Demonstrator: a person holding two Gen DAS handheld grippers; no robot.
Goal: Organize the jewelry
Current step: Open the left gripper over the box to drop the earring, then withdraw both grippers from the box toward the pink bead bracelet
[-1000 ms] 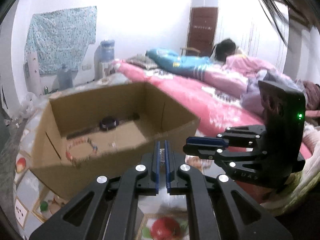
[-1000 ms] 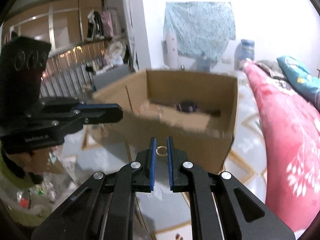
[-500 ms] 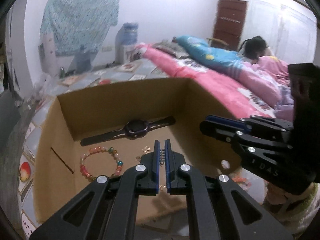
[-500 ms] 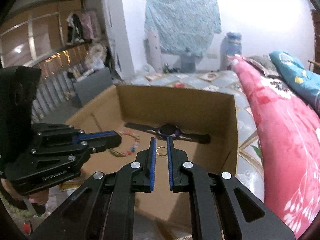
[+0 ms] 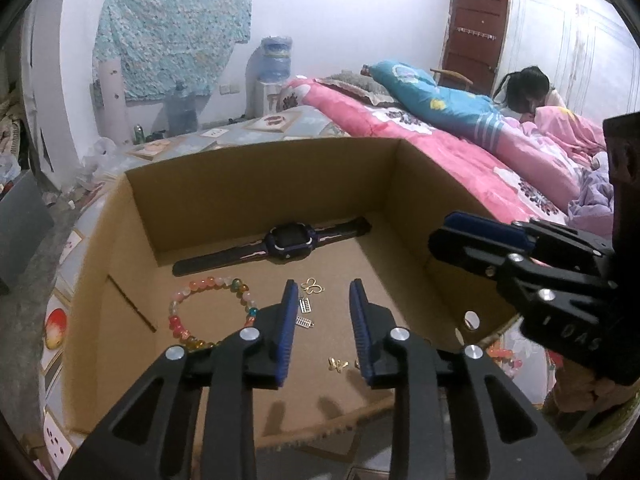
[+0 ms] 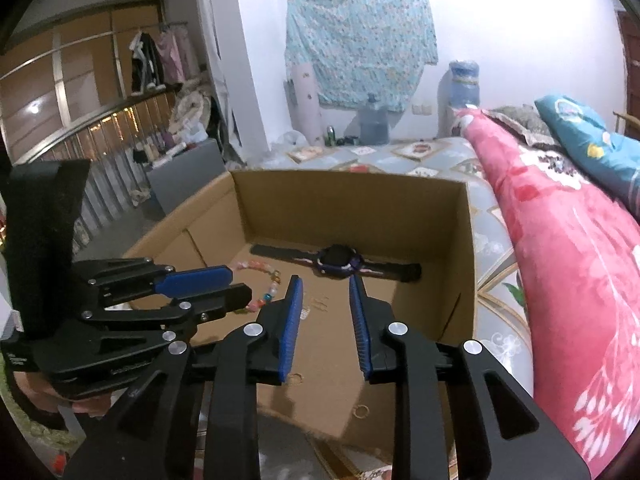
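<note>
both grippers, left [image 5: 322,320] and right [image 6: 325,312], over cardboard box [image 5: 260,184]; fingers opening, nothing between them. inside box: watch [image 5: 290,238], bead bracelet [image 5: 208,308], gold charms [image 5: 312,286], ring [image 6: 360,411]. judged mostly done.

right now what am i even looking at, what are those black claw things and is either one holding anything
They are two hand-held grippers, one in each of a person's hands, each with a camera looking along its blue-padded fingers. One picture is from the left gripper, the other from the right gripper. Both hang over an open cardboard box beside a bed. In the box lie a dark watch, a beaded bracelet and small gold charms. Both grippers' jaws are opening, with nothing between them; a small ring lies on the box floor.
</note>
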